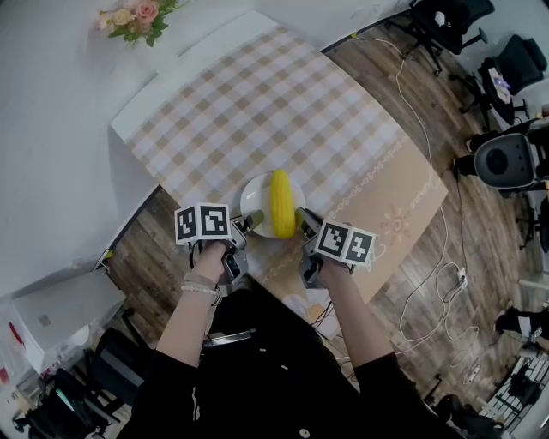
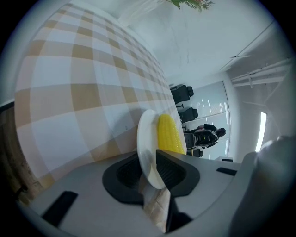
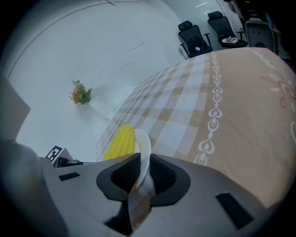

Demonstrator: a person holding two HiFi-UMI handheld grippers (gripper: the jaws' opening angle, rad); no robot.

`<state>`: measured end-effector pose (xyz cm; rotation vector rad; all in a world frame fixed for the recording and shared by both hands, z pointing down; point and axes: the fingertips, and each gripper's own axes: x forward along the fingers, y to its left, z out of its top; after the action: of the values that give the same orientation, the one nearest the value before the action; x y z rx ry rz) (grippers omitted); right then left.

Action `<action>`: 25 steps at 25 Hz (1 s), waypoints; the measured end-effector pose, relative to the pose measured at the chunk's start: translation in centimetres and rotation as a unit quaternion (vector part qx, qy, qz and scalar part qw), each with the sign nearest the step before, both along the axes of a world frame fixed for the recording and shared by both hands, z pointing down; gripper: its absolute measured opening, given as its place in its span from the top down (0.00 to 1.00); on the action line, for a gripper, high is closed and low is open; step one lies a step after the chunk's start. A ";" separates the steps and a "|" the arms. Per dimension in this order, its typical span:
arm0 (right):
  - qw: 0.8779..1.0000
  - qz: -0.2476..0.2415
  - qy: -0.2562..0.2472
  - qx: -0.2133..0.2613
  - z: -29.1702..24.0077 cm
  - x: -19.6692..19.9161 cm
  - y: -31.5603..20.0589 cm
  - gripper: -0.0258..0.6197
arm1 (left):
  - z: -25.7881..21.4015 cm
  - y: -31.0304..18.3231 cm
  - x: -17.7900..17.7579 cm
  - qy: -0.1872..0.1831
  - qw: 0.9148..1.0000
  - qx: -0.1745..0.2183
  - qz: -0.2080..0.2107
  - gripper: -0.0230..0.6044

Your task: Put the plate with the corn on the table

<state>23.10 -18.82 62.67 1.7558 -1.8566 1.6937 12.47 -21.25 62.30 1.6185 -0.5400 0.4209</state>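
A white plate [image 1: 253, 199] with a yellow corn cob [image 1: 280, 203] lies on the checked tablecloth [image 1: 283, 111] near the table's front edge. My left gripper [image 1: 251, 223] sits at the plate's left rim. In the left gripper view the plate [image 2: 147, 143] stands between the jaws, leaning on one pad with a small gap to the other, and the corn [image 2: 169, 134] shows beyond it. My right gripper [image 1: 302, 219] is at the right rim. In the right gripper view its jaws [image 3: 144, 173] pinch the plate [image 3: 142, 143] tightly, the corn [image 3: 119, 142] just behind.
A vase of flowers [image 1: 133, 17] stands at the table's far left corner. Office chairs [image 1: 506, 159] and loose cables [image 1: 437, 283] are on the wooden floor to the right. The person's body is close to the table's front edge.
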 end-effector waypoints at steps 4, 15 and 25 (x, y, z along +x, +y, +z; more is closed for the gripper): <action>1.000 -0.002 0.004 -0.006 0.0 -0.1 0.0 0.82 | -0.5 0.1 0.2 0.018 1.000 -0.006 0.000 0.77; 0.999 -0.008 0.031 -0.008 0.0 -0.1 0.1 0.82 | -0.9 0.8 -0.6 0.012 1.000 0.013 0.019 0.70; 0.999 -0.007 0.046 -0.012 0.1 -0.6 -0.7 0.83 | -0.8 1.2 -2.7 0.004 1.000 0.006 0.019 0.70</action>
<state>22.54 -19.48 62.75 1.7756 -1.7993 1.5937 9.74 -20.06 61.49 1.6429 -0.5072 0.4404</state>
